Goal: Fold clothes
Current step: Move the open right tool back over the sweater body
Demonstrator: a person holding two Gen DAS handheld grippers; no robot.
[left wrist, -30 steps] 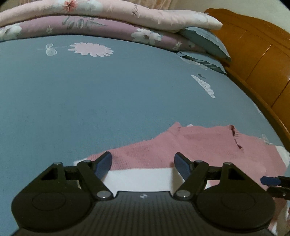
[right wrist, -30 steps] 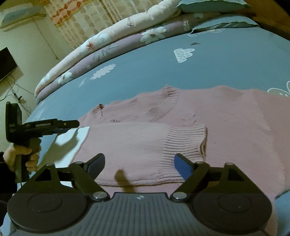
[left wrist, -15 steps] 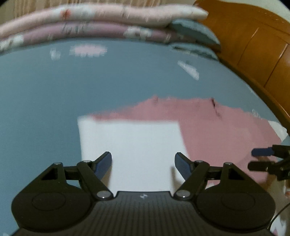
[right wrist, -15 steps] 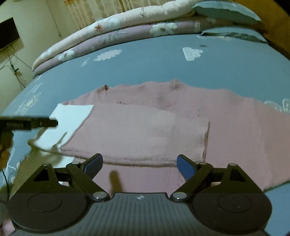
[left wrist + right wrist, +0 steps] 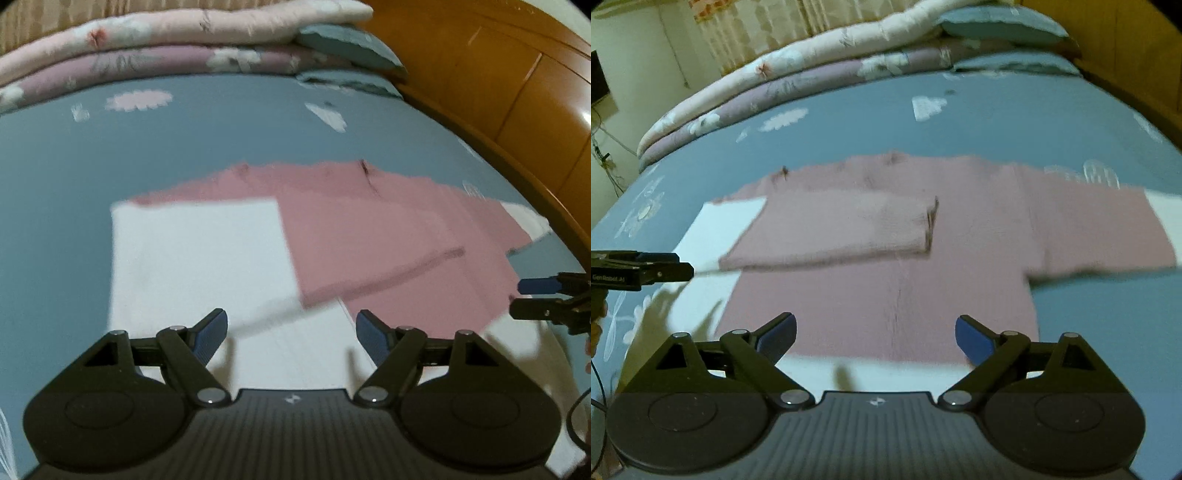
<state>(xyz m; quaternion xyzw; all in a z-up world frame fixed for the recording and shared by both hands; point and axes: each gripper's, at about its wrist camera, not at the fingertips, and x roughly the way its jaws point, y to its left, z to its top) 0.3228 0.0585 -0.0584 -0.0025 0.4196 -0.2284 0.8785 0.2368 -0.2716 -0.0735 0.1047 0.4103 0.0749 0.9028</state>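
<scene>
A pink knit sweater [image 5: 886, 295] lies flat on the blue bed, with one sleeve [image 5: 842, 229] folded across its chest. A white flat sheet [image 5: 195, 258] lies under it and sticks out at the sides and the near edge. My left gripper [image 5: 291, 328] hovers open over the white sheet, nothing between its fingers. It also shows at the left edge of the right wrist view as the left gripper [image 5: 646, 271]. My right gripper [image 5: 875, 332] stands wide open above the sweater's hem, holding nothing. From the left wrist view the right gripper [image 5: 546, 295] appears at the far right.
Folded floral quilts [image 5: 812, 74] and blue pillows [image 5: 997, 26] are stacked along the far side of the bed. A wooden headboard [image 5: 498, 92] runs along the right. The blue bedsheet [image 5: 74, 184] extends left of the sweater. A person's hand [image 5: 596, 317] grips the left handle.
Both grippers have drawn back from the sweater, so more of it and the white sheet shows. The right gripper's jaws stand a little wider. The folded sleeve stays in place.
</scene>
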